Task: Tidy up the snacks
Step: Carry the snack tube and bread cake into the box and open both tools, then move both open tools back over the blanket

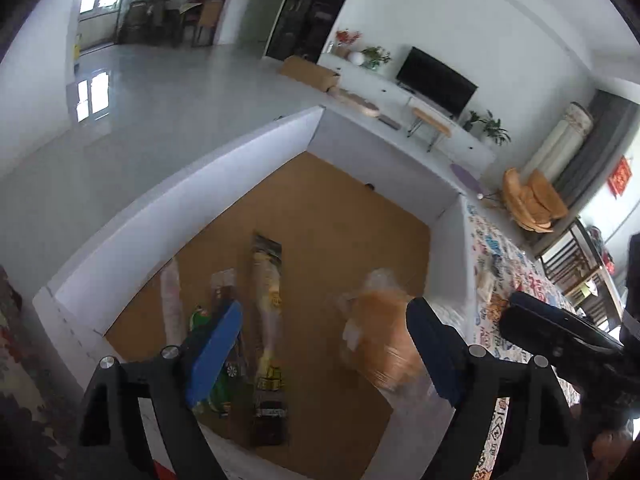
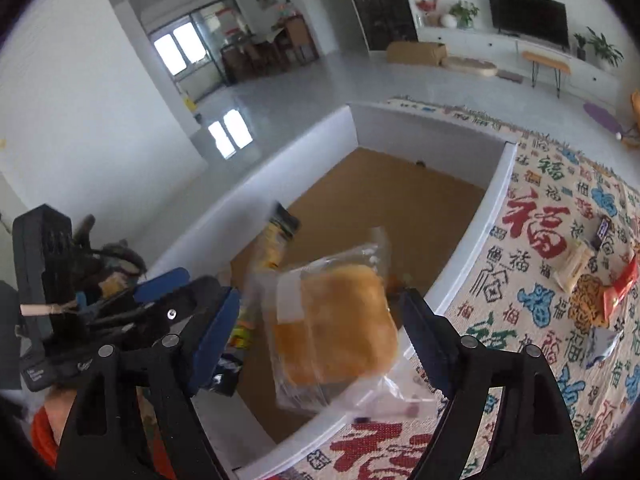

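A white-walled open box with a brown cardboard floor (image 1: 180, 216) stands on a table covered by a cream cloth printed with red, blue and green characters (image 2: 536, 216). The left gripper (image 1: 320, 344) hangs above the box with its blue-padded jaws standing wide apart and nothing pressed between them. The right gripper (image 2: 320, 332) is likewise spread wide, its pads clear of any object. Between the right gripper's jaws in the right wrist view lies a clear plastic packet holding a golden-brown bread or cake slice (image 2: 336, 324); it is blurred, tilted, and touches neither pad, and whether it rests on the box floor or is in mid-air cannot be told from either view. In the left wrist view the same packet (image 1: 380, 332) shows over the box floor near the right wall. On the box floor to the left lie a long narrow yellow-and-black snack packet (image 1: 270, 300), a green-and-dark packet (image 1: 216, 360) partly hidden by the left pad, and a pale slim packet (image 1: 172, 292) beside the left wall. On the cloth to the right of the box remain several small items, among them a red wrapper (image 2: 622, 284), a pale wrapped bar (image 2: 574, 266) and a round brown-patterned snack (image 2: 588, 300), all well apart from the box.
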Demonstrator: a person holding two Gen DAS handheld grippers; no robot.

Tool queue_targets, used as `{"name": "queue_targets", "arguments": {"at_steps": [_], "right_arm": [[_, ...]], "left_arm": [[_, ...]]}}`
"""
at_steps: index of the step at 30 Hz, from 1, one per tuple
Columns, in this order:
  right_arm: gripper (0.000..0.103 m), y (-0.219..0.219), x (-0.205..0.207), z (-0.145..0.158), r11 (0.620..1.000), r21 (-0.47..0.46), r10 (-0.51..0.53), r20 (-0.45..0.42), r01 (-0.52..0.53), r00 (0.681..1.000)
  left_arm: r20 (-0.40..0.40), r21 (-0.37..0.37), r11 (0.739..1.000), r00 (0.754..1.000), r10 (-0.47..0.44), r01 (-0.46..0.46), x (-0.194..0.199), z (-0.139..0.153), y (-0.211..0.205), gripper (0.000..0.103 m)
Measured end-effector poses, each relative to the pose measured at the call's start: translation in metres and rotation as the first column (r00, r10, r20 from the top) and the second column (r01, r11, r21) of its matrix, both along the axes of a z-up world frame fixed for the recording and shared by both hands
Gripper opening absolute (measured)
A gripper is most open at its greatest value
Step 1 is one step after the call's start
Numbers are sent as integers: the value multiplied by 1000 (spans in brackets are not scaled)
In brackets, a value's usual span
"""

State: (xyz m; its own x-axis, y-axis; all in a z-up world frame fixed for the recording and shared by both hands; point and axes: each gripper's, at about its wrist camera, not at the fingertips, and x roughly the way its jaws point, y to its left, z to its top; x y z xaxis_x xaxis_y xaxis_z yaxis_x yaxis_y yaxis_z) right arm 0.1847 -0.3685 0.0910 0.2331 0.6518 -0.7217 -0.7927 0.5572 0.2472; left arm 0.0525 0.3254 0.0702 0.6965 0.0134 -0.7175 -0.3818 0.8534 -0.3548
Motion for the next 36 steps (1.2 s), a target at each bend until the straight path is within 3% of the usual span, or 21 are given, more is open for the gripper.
{"name": "queue_targets", "arguments": {"at_steps": [4,8,11,15,18,21,28,33,36], "right_arm": [[85,-15,-14,-1,998,44,33,93,-37,995],[85,-40,-6,7,996,91,-16,176,0,984],[85,-75,6,8,988,137,-93,175,69,980],[85,-143,27,-25,968,123,-238,197,217,951],[85,-209,47,-69,924,68,-382,176,376,907],[85,-277,64,-103,864,12,-498,166,503,851],[85,-398,94,-128,712,-89,-672,200,696,713],[85,-441,109,-142,638,-102,-749,152,764,645],[85,-446,111,-143,635,-93,-755,135,767,641]], "left_arm": [[24,43,999,1000,19,-20,-4,-3,-8,84],[66,29,1000,998,-9,7,1,3,-25,84],[103,39,998,993,-58,55,7,11,-48,85],[118,56,983,976,-183,177,-2,19,-87,85],[87,78,945,942,-324,317,3,18,-138,85],[54,86,891,890,-452,447,10,14,-192,85],[-65,57,774,776,-627,631,40,-23,-299,85],[-165,103,752,756,-633,651,69,-67,-334,85],[-192,168,753,771,-607,636,89,-84,-335,85]]}}
